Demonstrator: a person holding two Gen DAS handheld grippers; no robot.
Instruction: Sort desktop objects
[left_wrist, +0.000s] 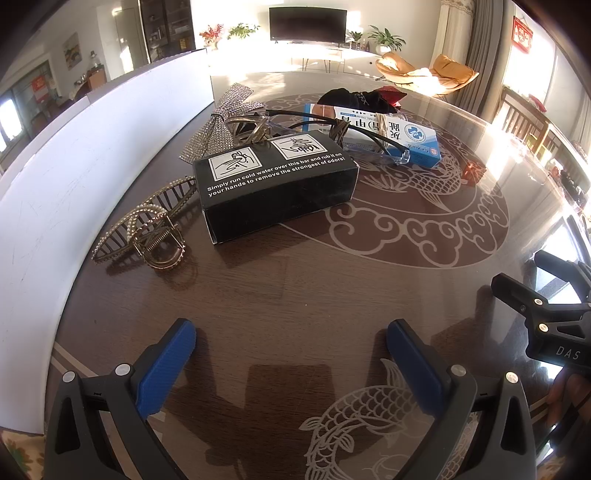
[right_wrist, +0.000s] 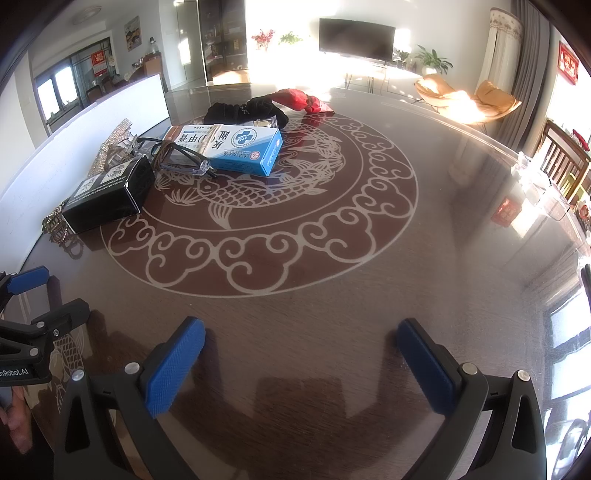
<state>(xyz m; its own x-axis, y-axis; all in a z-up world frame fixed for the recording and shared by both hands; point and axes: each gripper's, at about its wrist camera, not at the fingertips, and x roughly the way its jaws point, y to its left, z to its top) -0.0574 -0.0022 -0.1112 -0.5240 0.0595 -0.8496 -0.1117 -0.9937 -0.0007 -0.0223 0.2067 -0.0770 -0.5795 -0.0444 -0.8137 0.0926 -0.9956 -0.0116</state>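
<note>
Left wrist view: left gripper (left_wrist: 291, 339) jaws wide apart, empty, over the glass-topped table (left_wrist: 295, 288). Black box (left_wrist: 275, 182) dead ahead, pearl hair claw (left_wrist: 147, 229) just left of it, rhinestone bow (left_wrist: 218, 125) behind. Glasses (left_wrist: 332, 129) lie partly on the blue-white medicine box (left_wrist: 406, 136). Right wrist view: right gripper (right_wrist: 301, 341) also spread, empty. Black cloth (right_wrist: 243, 110) and red cloth (right_wrist: 303, 99) sit behind the medicine box.
</note>
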